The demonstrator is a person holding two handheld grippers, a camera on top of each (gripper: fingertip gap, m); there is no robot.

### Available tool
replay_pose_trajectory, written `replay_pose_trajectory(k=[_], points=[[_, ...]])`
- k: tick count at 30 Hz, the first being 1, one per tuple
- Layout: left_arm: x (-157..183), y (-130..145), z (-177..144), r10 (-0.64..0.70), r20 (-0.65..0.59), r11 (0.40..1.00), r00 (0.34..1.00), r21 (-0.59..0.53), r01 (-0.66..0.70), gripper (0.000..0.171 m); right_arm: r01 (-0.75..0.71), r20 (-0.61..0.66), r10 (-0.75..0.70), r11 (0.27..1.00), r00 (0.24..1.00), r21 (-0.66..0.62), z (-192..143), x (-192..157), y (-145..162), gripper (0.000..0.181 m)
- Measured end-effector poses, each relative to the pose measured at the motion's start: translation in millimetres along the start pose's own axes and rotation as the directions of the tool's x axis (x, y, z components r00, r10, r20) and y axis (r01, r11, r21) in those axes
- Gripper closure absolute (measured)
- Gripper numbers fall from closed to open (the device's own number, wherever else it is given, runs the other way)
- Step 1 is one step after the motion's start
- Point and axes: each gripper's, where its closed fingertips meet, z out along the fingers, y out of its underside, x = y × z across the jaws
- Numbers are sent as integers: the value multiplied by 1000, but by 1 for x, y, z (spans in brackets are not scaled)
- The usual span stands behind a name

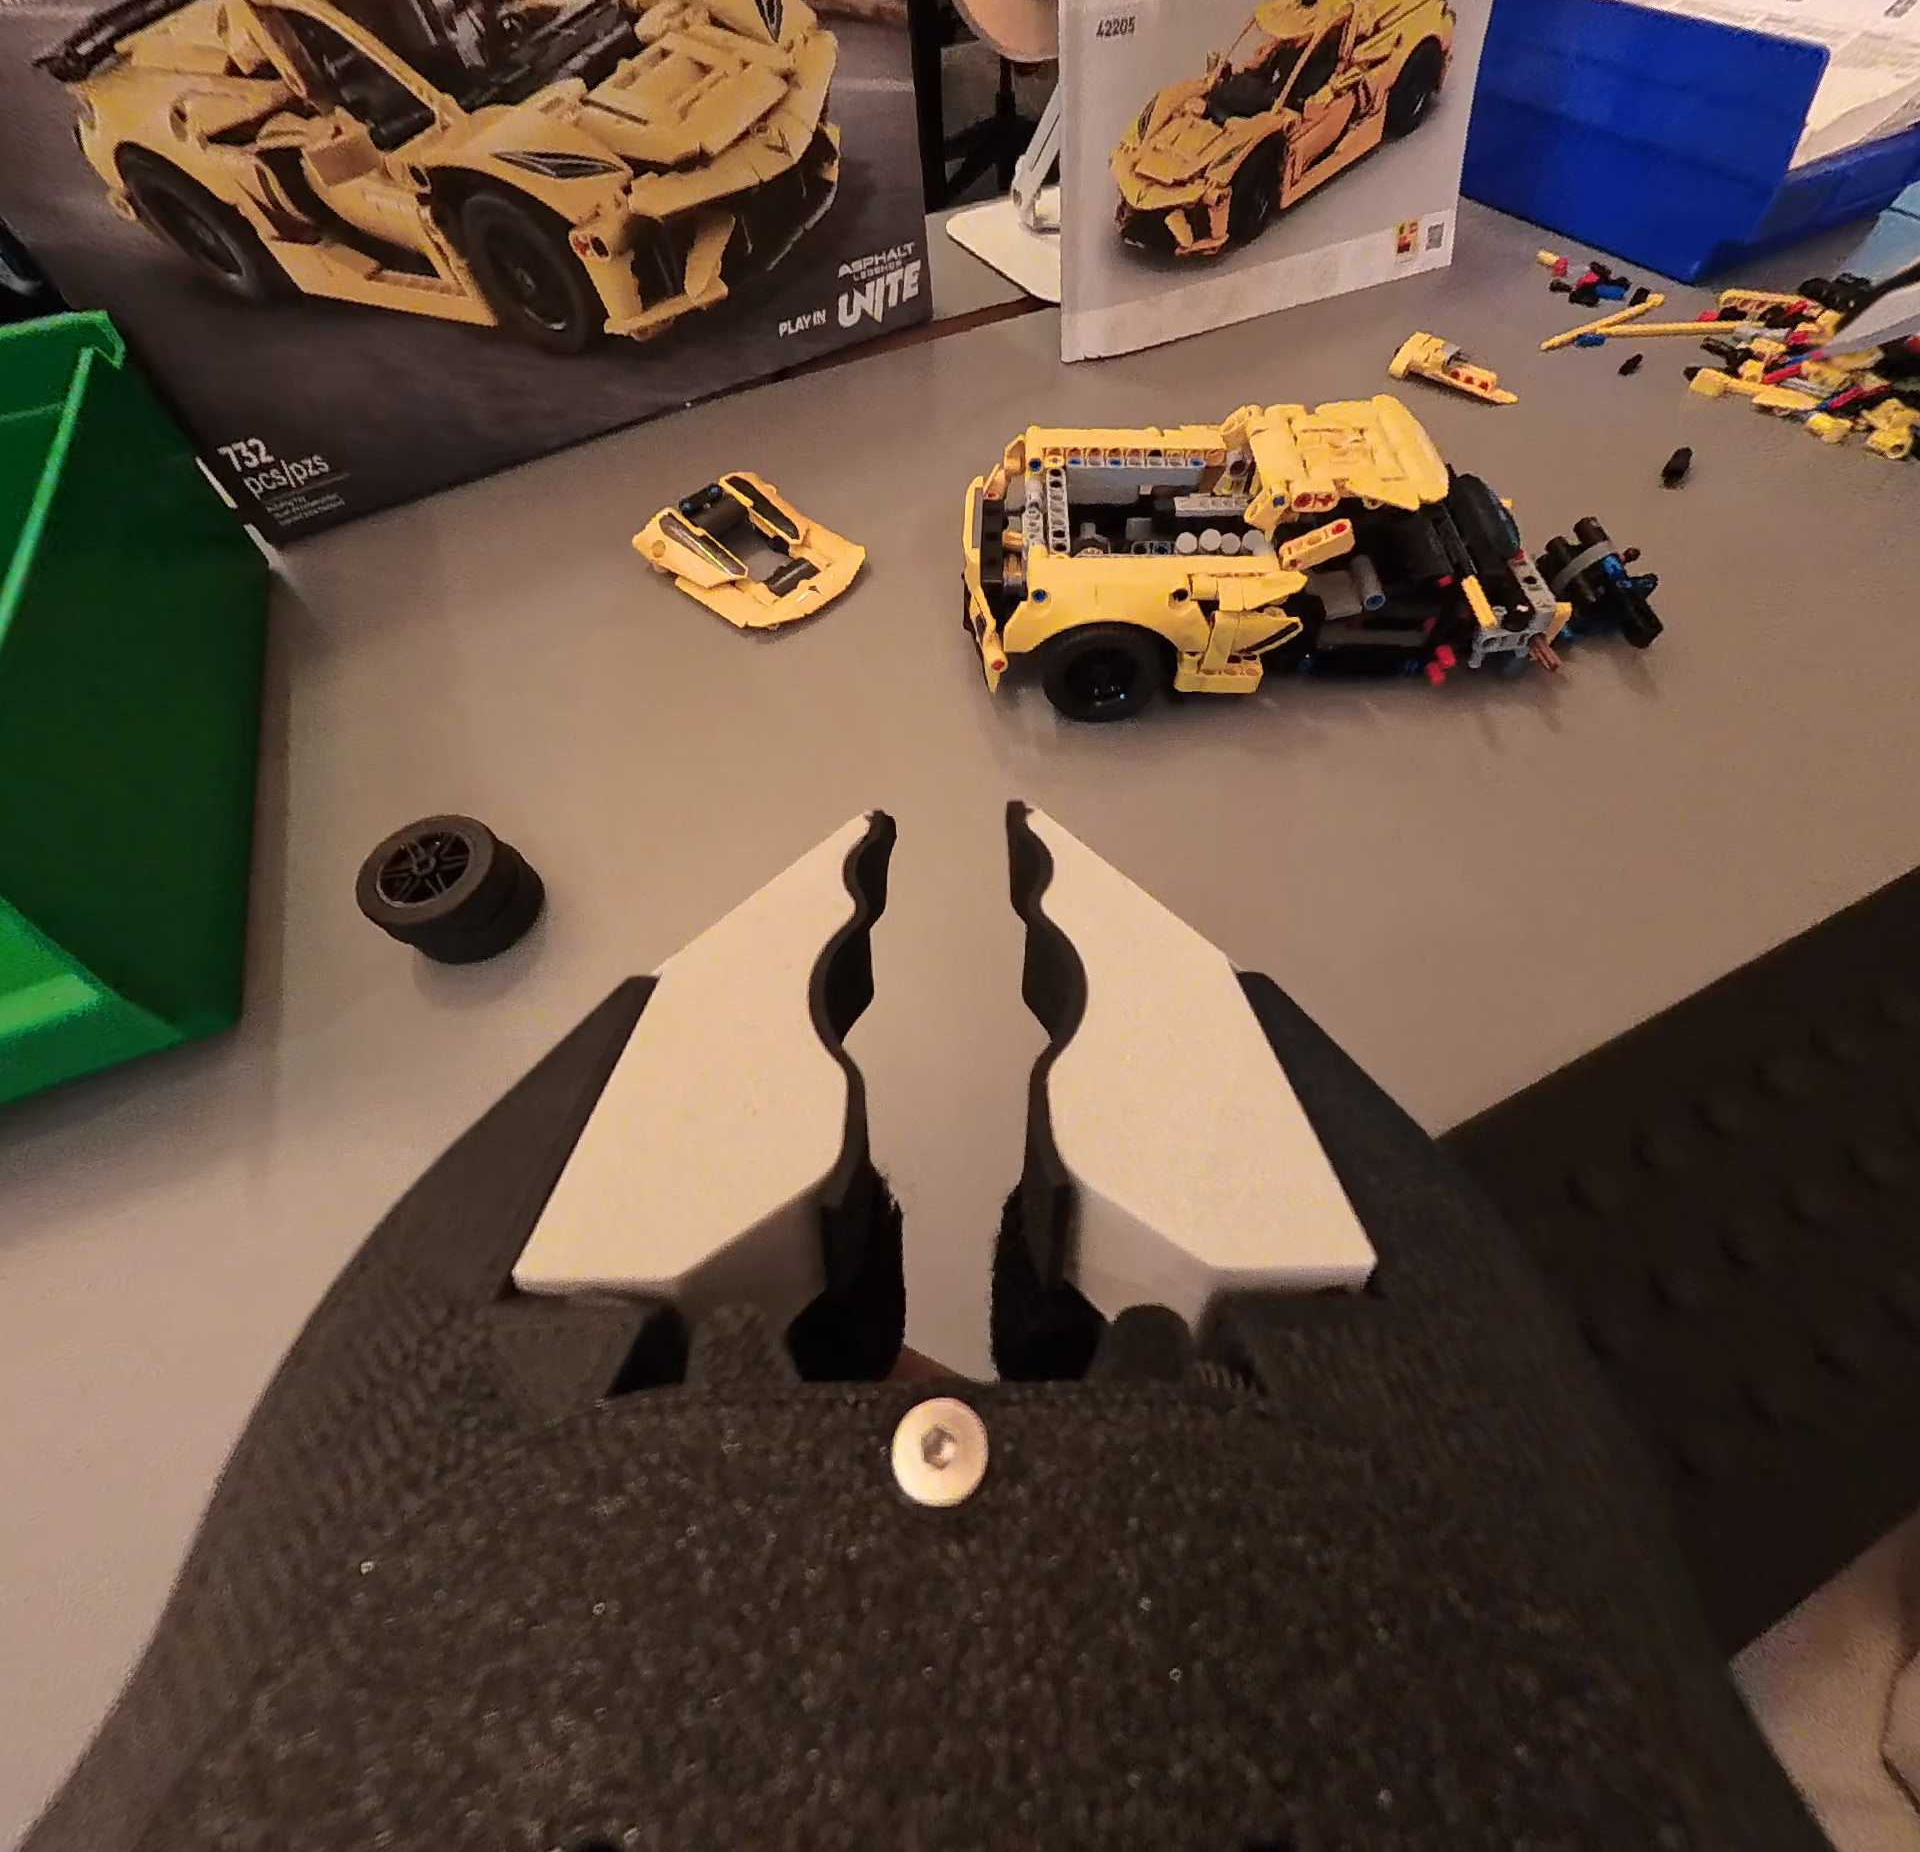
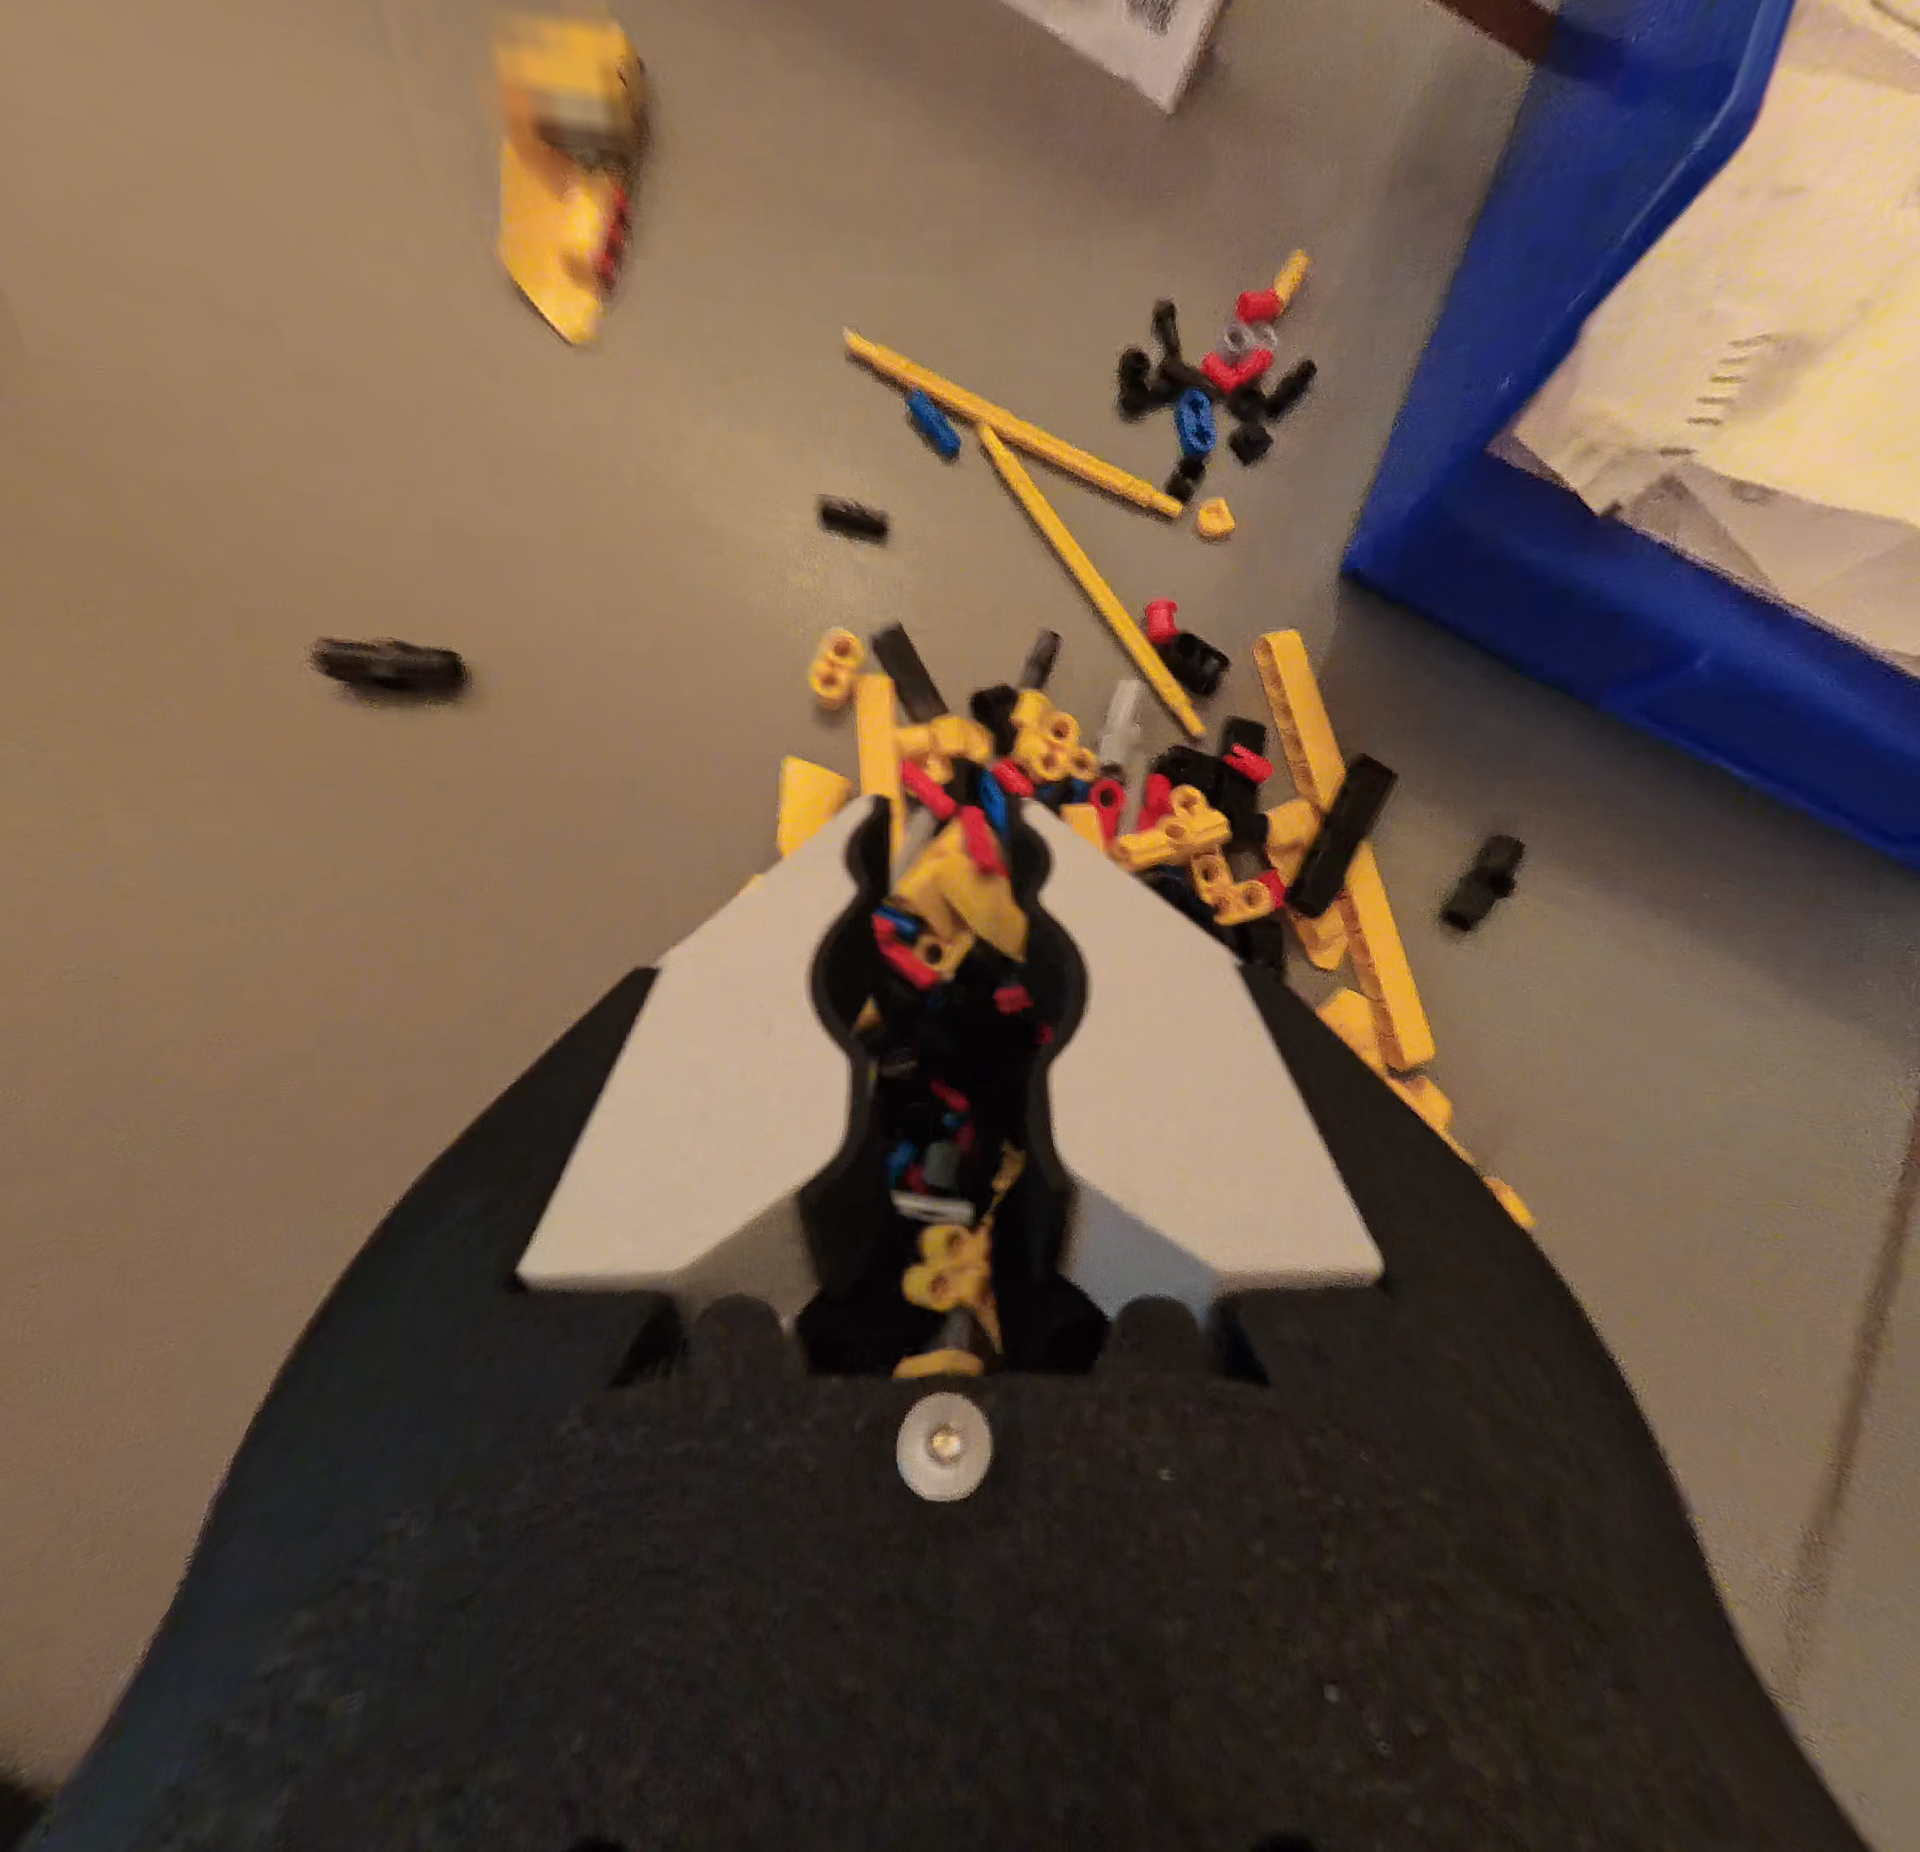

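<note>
My left gripper (image 1: 945,815) is open and empty, held low over the grey table (image 1: 727,742). A black wheel (image 1: 449,888) lies just to its left. Farther ahead stand a half-built yellow brick car (image 1: 1247,555) and a separate yellow hood panel (image 1: 748,550). My right gripper (image 2: 951,810) is open, its jaws a little apart, right over a pile of loose yellow, black, red and blue parts (image 2: 1226,826). The pile shows through the gap; I see nothing gripped. This view is blurred. The pile also shows in the left wrist view (image 1: 1787,368).
A green bin (image 1: 104,711) stands at the left, the set's box (image 1: 416,192) and a booklet (image 1: 1247,140) at the back, a blue bin (image 2: 1621,597) with papers at the right. A small yellow sub-assembly (image 2: 566,171), long yellow rods (image 2: 1008,420) and stray black pins (image 2: 390,664) lie scattered. There is about 55 centimeters between the tips of the two grippers. My left gripper's tips are some 15 centimeters from the black wheel (image 1: 449,888). To reach the separate yellow hood panel (image 1: 748,550) in a straight line is about 25 centimeters for my left fingers, about 55 centimeters for my right.
</note>
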Motion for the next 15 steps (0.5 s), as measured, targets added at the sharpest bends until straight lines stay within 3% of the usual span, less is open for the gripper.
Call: replay_pose_trajectory(k=[2,6,8,15], points=[[4,1,3,-6,-12,1000,1000,2,6,150,-12,107,0,994,994,111,-6,-24,-14,145],[16,-7,11,2,-37,1000,999,18,-2,150,76,224,-100,991,969,114,4,-98,-20,116],[24,-11,12,15,-51,1000,999,28,-13,150,57,253,-81,993,964,100,13,-120,-21,117],[39,-6,12,20,-83,1000,996,25,-18,150,-29,158,20,998,987,61,28,-118,-21,146]])
